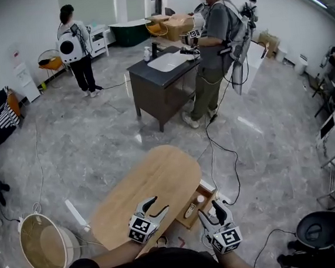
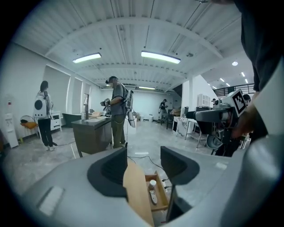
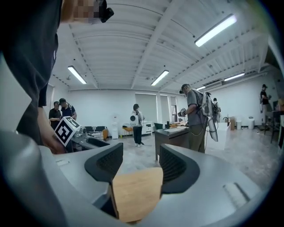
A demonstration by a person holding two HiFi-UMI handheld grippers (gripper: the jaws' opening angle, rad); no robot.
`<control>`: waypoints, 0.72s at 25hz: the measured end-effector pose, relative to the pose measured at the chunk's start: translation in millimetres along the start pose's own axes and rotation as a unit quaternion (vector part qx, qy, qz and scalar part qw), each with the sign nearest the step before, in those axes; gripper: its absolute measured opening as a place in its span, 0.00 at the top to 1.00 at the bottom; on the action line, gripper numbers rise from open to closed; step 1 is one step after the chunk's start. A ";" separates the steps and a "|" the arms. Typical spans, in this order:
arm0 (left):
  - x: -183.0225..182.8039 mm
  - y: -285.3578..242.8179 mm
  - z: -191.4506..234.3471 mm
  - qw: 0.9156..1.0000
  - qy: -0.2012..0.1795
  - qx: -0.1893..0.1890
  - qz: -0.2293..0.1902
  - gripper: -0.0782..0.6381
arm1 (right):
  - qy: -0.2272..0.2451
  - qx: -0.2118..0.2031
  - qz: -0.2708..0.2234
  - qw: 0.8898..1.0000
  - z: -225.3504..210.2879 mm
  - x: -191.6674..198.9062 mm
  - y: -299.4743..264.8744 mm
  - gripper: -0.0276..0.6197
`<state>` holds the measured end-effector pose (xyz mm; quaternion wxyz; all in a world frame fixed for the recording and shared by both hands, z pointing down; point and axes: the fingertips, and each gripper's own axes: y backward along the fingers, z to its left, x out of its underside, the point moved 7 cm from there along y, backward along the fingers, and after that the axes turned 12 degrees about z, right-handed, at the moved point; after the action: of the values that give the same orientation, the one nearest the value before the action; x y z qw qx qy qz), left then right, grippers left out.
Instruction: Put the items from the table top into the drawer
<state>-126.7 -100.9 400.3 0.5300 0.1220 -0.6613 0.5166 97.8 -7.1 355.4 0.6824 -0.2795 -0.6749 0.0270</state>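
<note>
Oval wooden table (image 1: 155, 187) stands on grey marbled floor (image 1: 97, 137), drawer (image 1: 186, 220) open.

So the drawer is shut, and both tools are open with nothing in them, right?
Not quite. The drawer is open, not shut, with things lying in it; the head view shows that. The left tool and the right tool are open with nothing in them.

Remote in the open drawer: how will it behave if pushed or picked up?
The remote lies flat and looks slim, so it probably slides rather than rolls or tips. It looks like a hard shell, likely stiff and light. A push toward the small bottle beside it in the drawer could knock that over.
</note>
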 end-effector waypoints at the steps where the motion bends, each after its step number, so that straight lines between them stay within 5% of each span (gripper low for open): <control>1: -5.5 4.0 -4.4 1.000 -0.003 -0.004 -0.008 0.55 | 0.005 -0.004 -0.012 1.000 -1.6 -5.9 5.2 0.55; 18: -41.9 48.6 -131.2 0.993 0.030 -0.078 -0.077 0.63 | 0.012 -0.085 -0.067 0.994 -50.1 0.3 115.7 0.59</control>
<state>-68.6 10.8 326.2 0.5956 0.1154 -0.6724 0.4242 184.2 73.2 310.7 0.6649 -0.2906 -0.6835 -0.0795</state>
